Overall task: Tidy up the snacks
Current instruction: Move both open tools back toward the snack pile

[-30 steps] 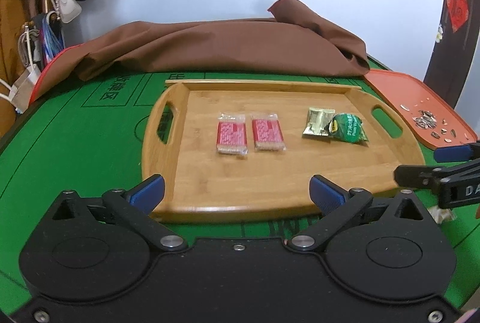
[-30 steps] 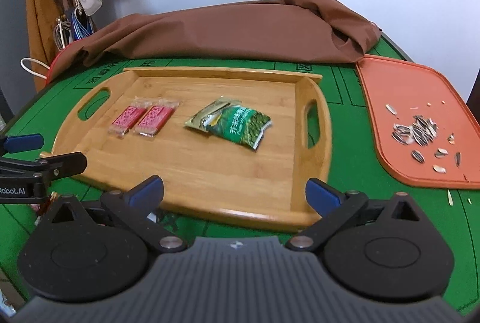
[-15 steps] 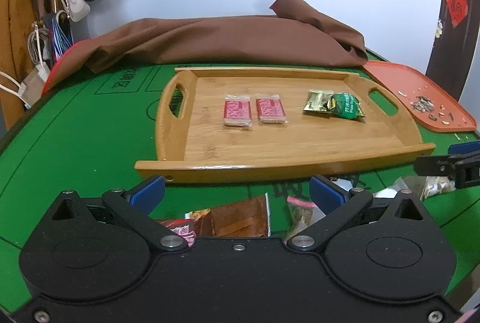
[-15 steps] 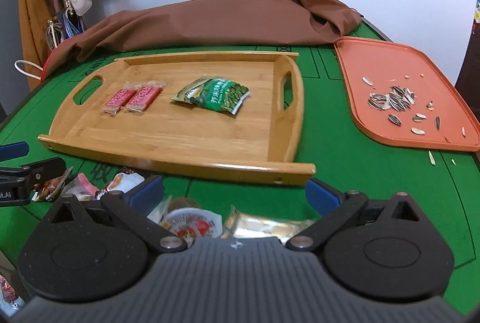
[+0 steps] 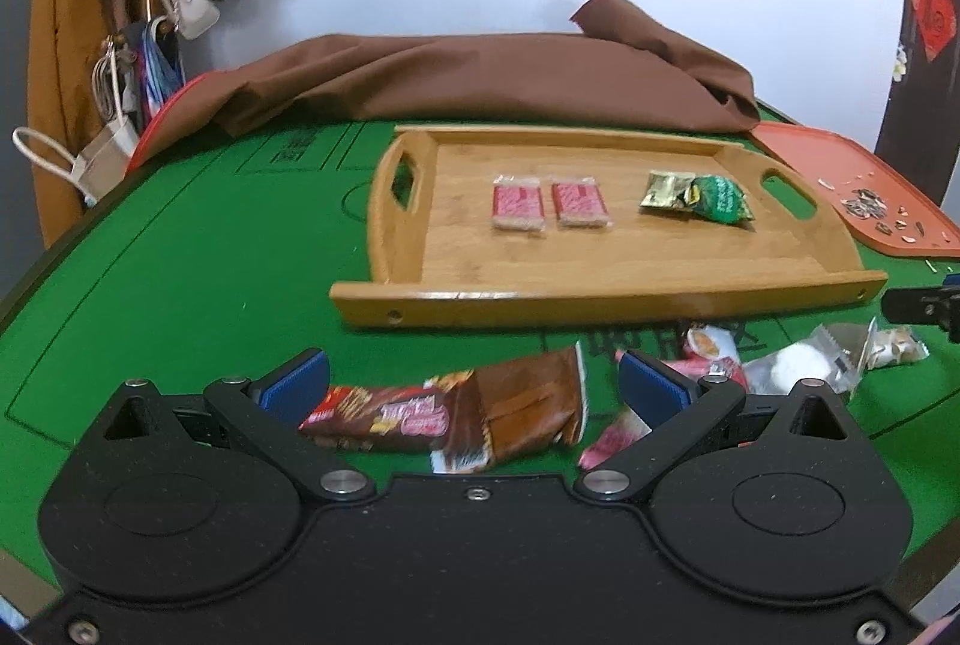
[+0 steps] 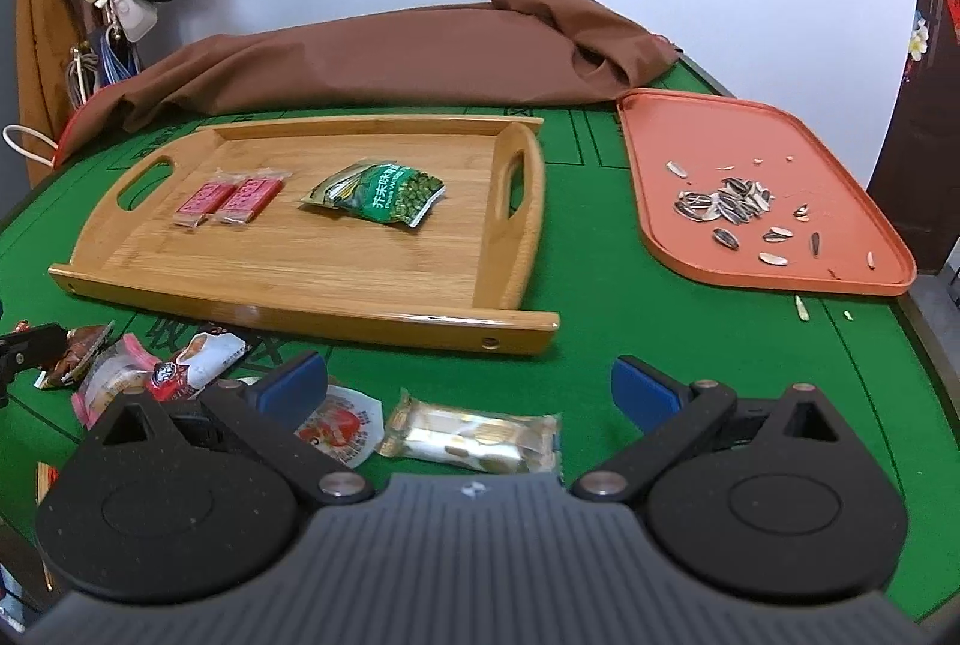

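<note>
left gripper (image 5: 474, 384): matte black speckled body, two round housings, silver pivot bolts, blue finger pads (image 5: 297, 386) | right gripper (image 6: 468, 384): same black linkage, blue pads (image 6: 639, 393), grey ribbed centre plate

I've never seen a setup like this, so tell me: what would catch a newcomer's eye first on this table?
Probably the bamboo tray in the middle of the green table, holding two red packets side by side and a green pea bag. To its right, an orange tray carries scattered sunflower seeds. Nearest the cameras, loose snack wrappers lie on the felt before the tray.
</note>
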Demonstrator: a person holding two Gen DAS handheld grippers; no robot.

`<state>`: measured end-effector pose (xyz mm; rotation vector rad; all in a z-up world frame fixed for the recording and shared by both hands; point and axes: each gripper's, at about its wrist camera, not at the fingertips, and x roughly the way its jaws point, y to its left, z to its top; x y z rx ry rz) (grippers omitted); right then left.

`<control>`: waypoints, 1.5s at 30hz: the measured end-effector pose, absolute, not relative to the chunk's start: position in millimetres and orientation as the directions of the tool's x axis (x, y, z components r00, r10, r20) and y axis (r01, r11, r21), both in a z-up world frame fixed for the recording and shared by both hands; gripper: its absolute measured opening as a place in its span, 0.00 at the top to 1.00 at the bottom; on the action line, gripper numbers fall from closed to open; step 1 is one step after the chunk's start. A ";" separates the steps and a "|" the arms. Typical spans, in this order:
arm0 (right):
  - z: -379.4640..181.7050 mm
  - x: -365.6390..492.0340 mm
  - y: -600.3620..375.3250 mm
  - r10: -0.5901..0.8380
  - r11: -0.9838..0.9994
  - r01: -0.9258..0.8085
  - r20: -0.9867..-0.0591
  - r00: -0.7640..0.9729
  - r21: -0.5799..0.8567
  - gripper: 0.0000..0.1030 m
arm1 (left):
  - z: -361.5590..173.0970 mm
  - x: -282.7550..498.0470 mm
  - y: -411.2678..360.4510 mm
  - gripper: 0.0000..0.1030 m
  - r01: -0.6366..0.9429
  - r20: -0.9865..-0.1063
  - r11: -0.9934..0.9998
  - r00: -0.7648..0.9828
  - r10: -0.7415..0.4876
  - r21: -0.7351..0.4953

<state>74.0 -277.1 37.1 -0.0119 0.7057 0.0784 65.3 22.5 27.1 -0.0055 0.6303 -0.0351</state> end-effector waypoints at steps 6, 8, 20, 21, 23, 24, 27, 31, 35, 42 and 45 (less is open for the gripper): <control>34.8 68.7 -280.3 0.040 0.998 -0.058 -0.645 0.763 -0.006 0.00 | 20.1 59.6 34.2 0.00 0.018 -0.613 0.998 0.789 -0.053 -0.063; 32.8 67.5 -280.6 0.036 0.998 -0.058 -0.649 0.760 -0.013 0.00 | 19.2 56.5 35.8 0.00 0.018 -0.612 0.998 0.789 -0.052 -0.062; 18.2 69.2 -282.5 0.030 0.999 -0.046 -0.674 0.738 -0.007 0.00 | 6.9 56.5 38.7 0.00 -0.013 -0.637 0.998 0.770 -0.034 -0.069; 16.9 69.1 -281.6 0.030 0.999 -0.049 -0.676 0.736 -0.010 0.00 | 6.2 56.7 38.4 0.00 -0.012 -0.640 0.997 0.768 -0.038 -0.073; 14.5 68.8 -279.8 0.033 0.998 -0.056 -0.680 0.732 -0.012 0.00 | 5.8 56.2 37.9 0.01 -0.007 -0.642 0.996 0.766 -0.049 -0.084; 13.2 68.5 -278.7 0.036 0.998 -0.061 -0.683 0.730 -0.012 0.00 | 6.0 55.7 37.3 0.01 -0.003 -0.640 0.996 0.766 -0.055 -0.090; 9.1 69.0 -275.4 0.042 0.997 -0.072 -0.688 0.724 -0.016 0.00 | 7.6 54.4 34.6 0.09 0.011 -0.638 0.996 0.767 -0.067 -0.092; 6.4 70.1 -272.6 0.034 0.997 -0.071 -0.687 0.726 -0.025 0.00 | 8.4 55.6 32.3 0.26 0.029 -0.649 0.993 0.754 -0.098 -0.117; 4.8 70.5 -273.2 0.029 0.998 -0.057 -0.685 0.728 -0.019 0.01 | 10.0 56.2 30.2 0.31 0.056 -0.655 0.985 0.741 -0.150 -0.163; -0.1 70.3 -273.2 0.018 0.999 -0.044 -0.691 0.722 -0.020 0.08 | 10.0 65.1 33.5 0.35 0.035 -0.655 0.977 0.737 -0.168 -0.210; -0.5 70.3 -273.1 0.016 0.999 -0.042 -0.686 0.727 -0.021 0.09 | 9.2 71.8 35.9 0.34 0.012 -0.647 0.972 0.744 -0.166 -0.236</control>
